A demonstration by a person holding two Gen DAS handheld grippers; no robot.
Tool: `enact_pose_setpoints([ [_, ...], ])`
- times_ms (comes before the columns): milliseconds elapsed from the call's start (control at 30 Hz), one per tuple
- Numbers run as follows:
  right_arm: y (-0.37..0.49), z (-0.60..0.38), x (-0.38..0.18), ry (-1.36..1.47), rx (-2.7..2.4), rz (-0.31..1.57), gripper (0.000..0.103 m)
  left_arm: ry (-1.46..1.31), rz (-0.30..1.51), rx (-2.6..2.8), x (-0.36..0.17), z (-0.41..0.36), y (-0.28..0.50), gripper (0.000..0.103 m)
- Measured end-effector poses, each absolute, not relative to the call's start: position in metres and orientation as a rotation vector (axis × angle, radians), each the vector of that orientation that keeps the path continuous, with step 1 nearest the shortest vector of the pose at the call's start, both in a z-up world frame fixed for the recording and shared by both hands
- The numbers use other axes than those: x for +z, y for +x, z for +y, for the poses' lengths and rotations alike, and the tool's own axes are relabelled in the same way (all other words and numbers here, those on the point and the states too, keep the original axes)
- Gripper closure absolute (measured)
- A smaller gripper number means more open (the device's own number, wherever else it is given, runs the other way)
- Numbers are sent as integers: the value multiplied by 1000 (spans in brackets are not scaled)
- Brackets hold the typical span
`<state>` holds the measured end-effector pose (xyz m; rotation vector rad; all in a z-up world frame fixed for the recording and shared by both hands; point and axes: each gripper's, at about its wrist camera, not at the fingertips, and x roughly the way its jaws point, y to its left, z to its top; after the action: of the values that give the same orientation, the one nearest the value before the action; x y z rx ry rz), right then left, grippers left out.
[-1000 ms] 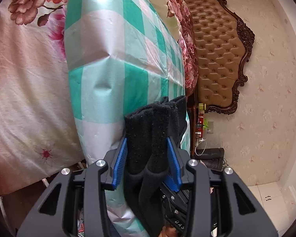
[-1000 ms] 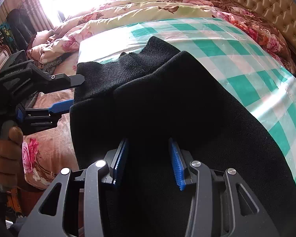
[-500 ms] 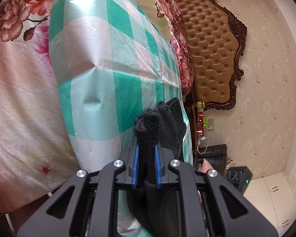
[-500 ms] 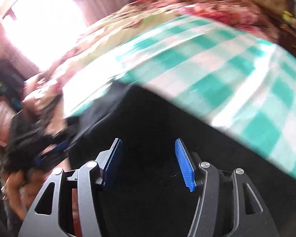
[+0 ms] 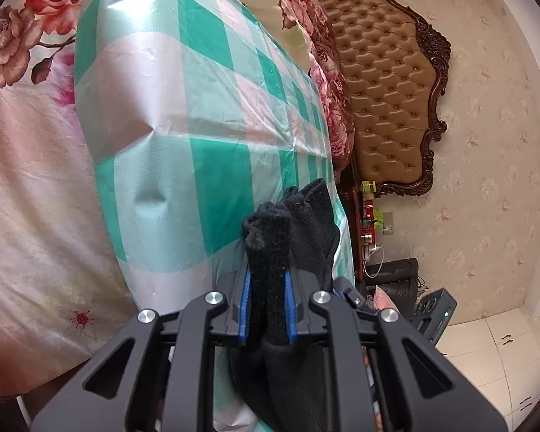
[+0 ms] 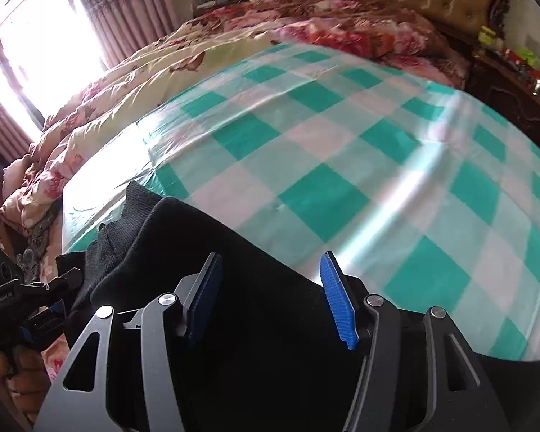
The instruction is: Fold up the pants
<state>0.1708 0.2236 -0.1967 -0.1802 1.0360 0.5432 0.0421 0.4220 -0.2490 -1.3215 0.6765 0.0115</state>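
Now clamped: left hand-held gripper point(image 5: 268, 309) on bunched end of black pants point(image 6: 270, 324); right hand-held gripper point(image 6: 270, 298) spread wider above cloth, gripping nothing. Ready for lifting into a fold.

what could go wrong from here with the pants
The left claw pinches only a bunched edge of the pants, so a pull could slip it free. The right claw stands open over the pants, so one end is unheld and may sag. The glossy checked sheet could let the pants slide.
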Motion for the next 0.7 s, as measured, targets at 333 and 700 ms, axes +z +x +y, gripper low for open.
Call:
enact_pose_setpoints([
  [333, 137, 219, -207, -366, 542, 984, 23, -1305, 674, 11, -249, 424, 41, 90],
  [700, 108, 145, -163, -196, 471, 956, 19, -1019, 698, 76, -192, 401, 51, 91],
])
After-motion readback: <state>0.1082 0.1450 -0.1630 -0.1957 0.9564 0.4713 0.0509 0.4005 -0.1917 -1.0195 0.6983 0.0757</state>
